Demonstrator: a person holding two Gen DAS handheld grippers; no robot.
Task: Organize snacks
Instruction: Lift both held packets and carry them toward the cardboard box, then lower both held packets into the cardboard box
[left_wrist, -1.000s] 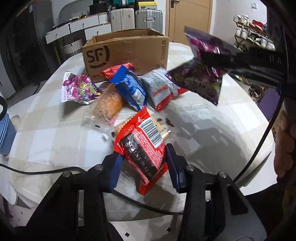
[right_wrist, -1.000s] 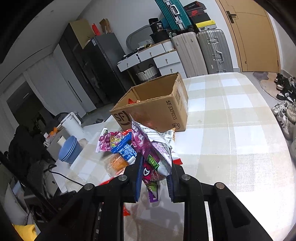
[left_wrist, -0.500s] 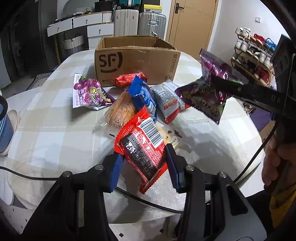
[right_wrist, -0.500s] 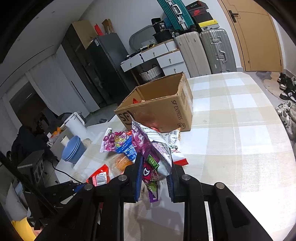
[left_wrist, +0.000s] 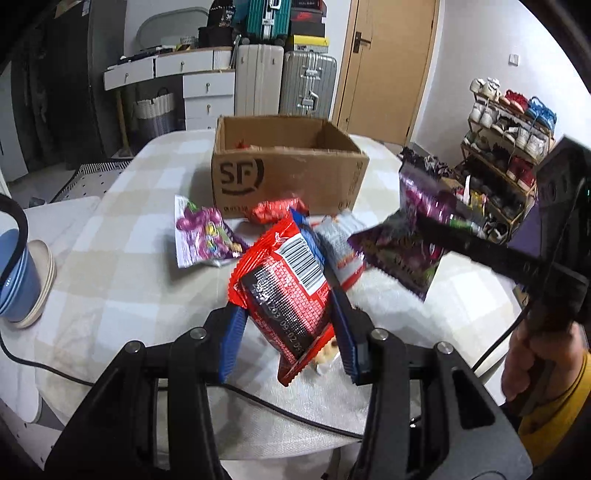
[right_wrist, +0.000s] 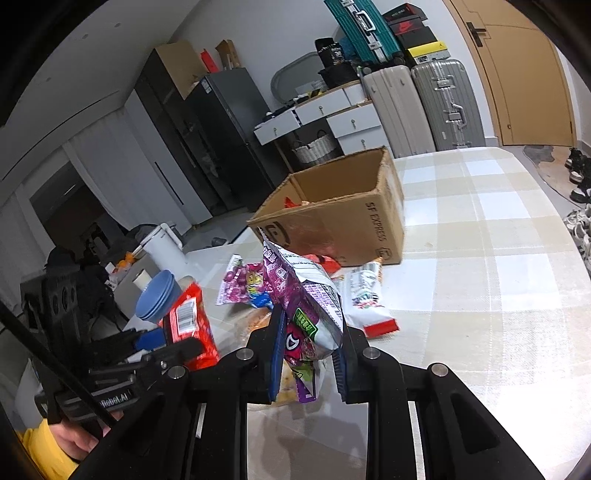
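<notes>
Both tongs are loaded, left tongs (left_wrist: 288, 325) pinching the red packet (left_wrist: 286, 288), right tongs (right_wrist: 308, 354) the purple bag (right_wrist: 306, 314), and the box (left_wrist: 288, 168) sits straight ahead toward the surface's far edge, right probably closer.

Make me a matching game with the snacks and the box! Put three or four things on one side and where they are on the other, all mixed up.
Things:
1. red snack packet with a barcode
2. dark purple snack bag
3. brown cardboard box marked SF
4. stack of blue bowls

Places:
A. standing open on the checked tablecloth
B. clamped in the right gripper
C. at the table's left edge
D. clamped in the left gripper

Pairs: 1-D, 2-B, 3-A, 4-C
</notes>
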